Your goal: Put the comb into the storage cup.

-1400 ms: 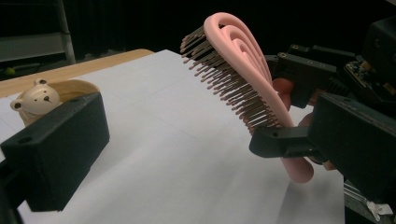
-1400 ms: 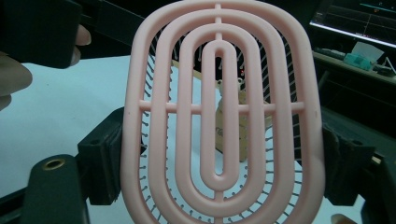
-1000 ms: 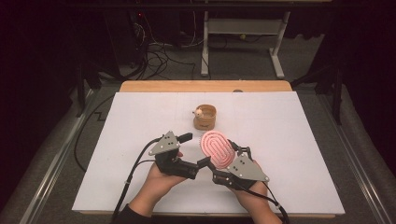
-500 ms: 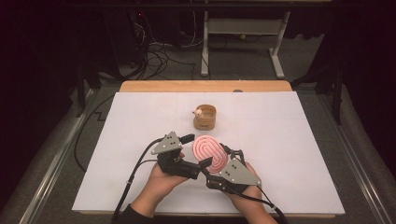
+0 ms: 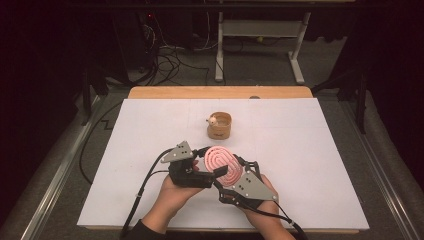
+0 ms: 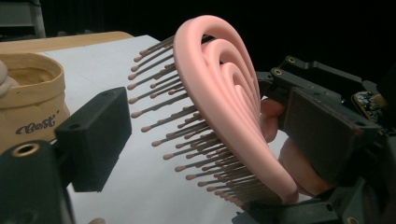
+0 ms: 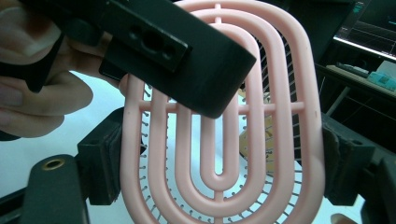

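Left tool (image 5: 212, 172): jaws just closing around the brush (image 5: 223, 166), one on the bristle side, one at the back; not yet pressing, so we count it apart. Brush: pink, oval, ribbed, held upright above the white bench (image 5: 320, 165), between both tools. Right tool (image 5: 235, 172): clamped on the brush's two edges, carrying it. Cup (image 5: 219, 125): beyond, well apart. We judge the handover begun; the left grip and right release remain.
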